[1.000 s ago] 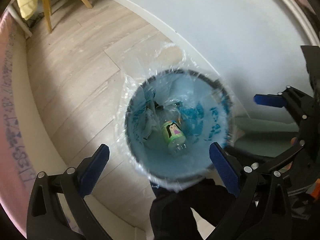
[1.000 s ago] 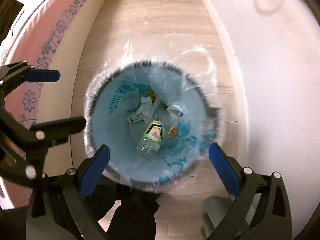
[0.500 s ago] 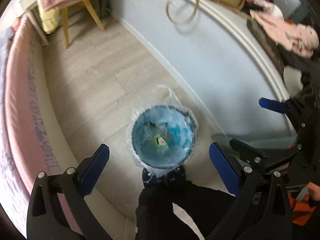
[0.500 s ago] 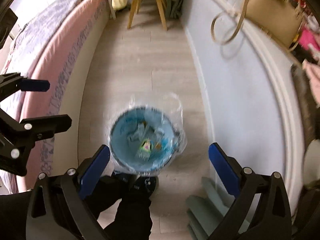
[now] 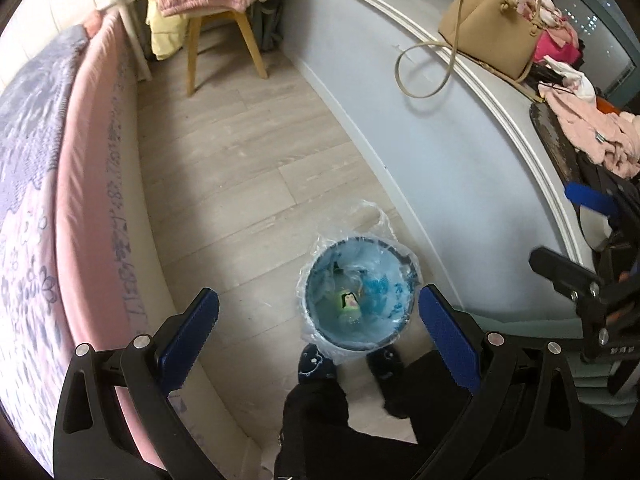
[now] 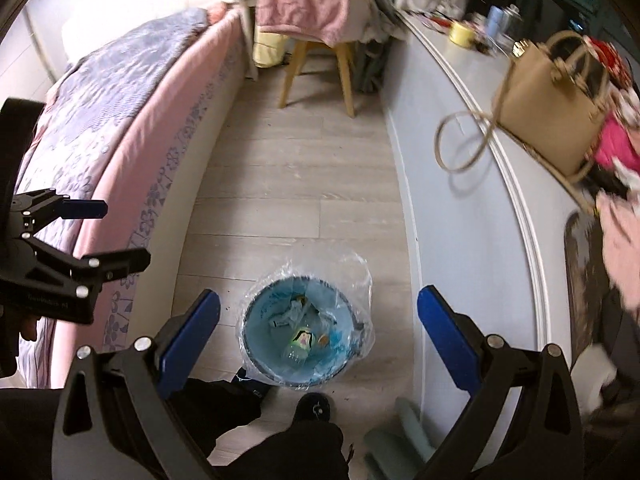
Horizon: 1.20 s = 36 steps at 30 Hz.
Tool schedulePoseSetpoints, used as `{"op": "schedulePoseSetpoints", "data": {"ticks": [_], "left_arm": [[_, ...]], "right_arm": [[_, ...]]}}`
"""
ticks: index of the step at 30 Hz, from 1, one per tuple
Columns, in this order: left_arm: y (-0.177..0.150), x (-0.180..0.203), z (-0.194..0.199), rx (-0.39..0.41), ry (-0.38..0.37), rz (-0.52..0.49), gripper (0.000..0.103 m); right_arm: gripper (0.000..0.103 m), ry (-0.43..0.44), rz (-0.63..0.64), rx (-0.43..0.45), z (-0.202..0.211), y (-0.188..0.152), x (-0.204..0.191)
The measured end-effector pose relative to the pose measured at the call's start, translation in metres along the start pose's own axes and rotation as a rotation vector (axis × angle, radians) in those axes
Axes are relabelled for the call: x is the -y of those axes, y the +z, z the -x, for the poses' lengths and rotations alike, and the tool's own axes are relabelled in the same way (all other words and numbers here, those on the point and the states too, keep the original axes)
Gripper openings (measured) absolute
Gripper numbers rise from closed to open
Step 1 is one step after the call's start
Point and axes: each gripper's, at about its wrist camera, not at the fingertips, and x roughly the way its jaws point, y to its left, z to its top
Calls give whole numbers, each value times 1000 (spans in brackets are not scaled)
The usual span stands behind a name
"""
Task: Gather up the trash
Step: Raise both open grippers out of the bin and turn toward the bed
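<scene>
A round bin (image 5: 402, 322) (image 6: 262, 364) lined with a clear plastic bag stands on the wood floor far below both grippers. Inside lie a plastic bottle with a green label (image 5: 349, 305) (image 6: 301, 342) and crumpled wrappers (image 6: 286, 314). My left gripper (image 5: 318, 330) hangs open high above the bin, nothing between its blue pads. My right gripper (image 6: 318, 330) is open and empty too. Each gripper shows at the edge of the other's view: the right one (image 5: 576, 236), the left one (image 6: 108, 234).
A person's dark trouser legs and slippers (image 5: 316, 368) stand just behind the bin. A pink bed (image 5: 68, 184) runs along the left. A grey counter (image 5: 460, 128) on the right carries a tan handbag (image 5: 490, 30) and clothes. A wooden chair (image 5: 224, 28) stands at the far end.
Both grippers have risen well above the bin, which now looks small and far below. More of the room, the bed and the counter has come into view. Both stay open.
</scene>
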Motion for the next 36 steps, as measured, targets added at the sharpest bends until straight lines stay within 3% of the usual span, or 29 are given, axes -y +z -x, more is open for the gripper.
{"op": "schedulePoseSetpoints", "data": {"ticks": [6,10,15,22,27,32,36], "left_arm": [[-8,23,13,24,56,117,97],[-25,36,16,30,33,313,97],[-64,44,33,61,82,537,97],[-151,45,75,67,190,685,97],[-220,47,101,93,274,825,97],[-304,60,129,140,364,990,97],[-376,66,151,191,408,1162,97]], "right_arm": [[96,79,126,23,3,9,7],[96,165,240,20,7,1,9],[96,236,384,11,11,-21,6],[96,337,592,6,21,-47,-31],[96,426,777,26,32,-70,-86],[96,522,998,20,53,-114,-155],[96,603,1189,27,79,-169,-219]]}}
